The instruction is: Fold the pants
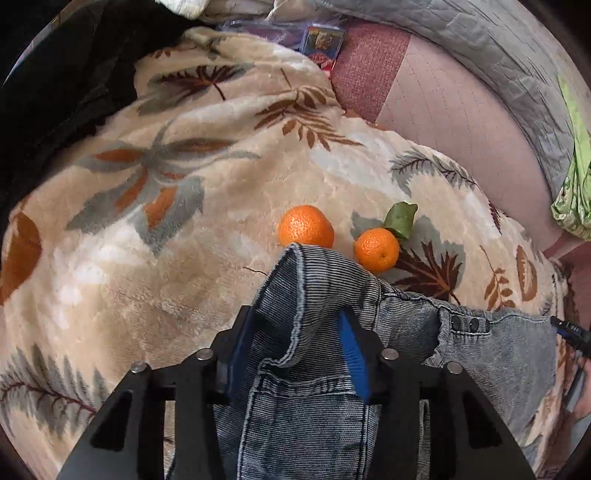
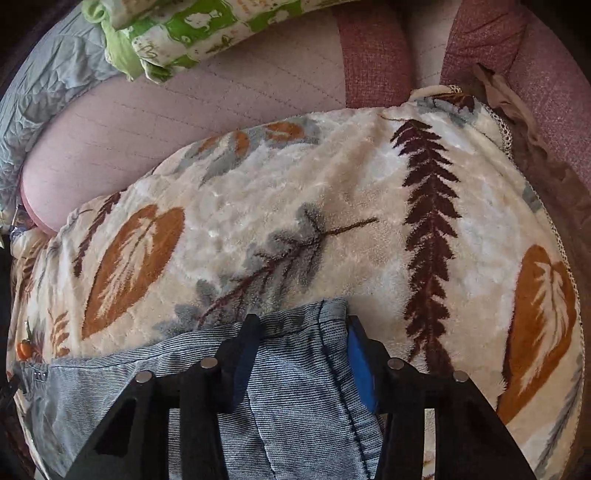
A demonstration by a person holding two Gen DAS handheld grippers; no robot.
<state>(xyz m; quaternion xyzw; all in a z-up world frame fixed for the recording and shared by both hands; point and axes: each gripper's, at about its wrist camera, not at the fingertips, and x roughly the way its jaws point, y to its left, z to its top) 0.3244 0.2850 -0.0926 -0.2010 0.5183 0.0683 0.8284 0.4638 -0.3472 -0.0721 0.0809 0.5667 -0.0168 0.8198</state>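
The grey-blue ribbed denim pants lie on a cream leaf-print blanket. My left gripper has its blue-padded fingers closed around a bunched corner of the waistband, which sticks up between them. The button fly lies to its right. In the right wrist view my right gripper holds the other waistband corner of the pants between its fingers, low over the blanket.
Two oranges, one with a leaf, sit on the blanket just beyond the left gripper. A dark garment lies at far left. A pink quilted sofa seat, a grey quilt and a green-patterned cloth lie beyond.
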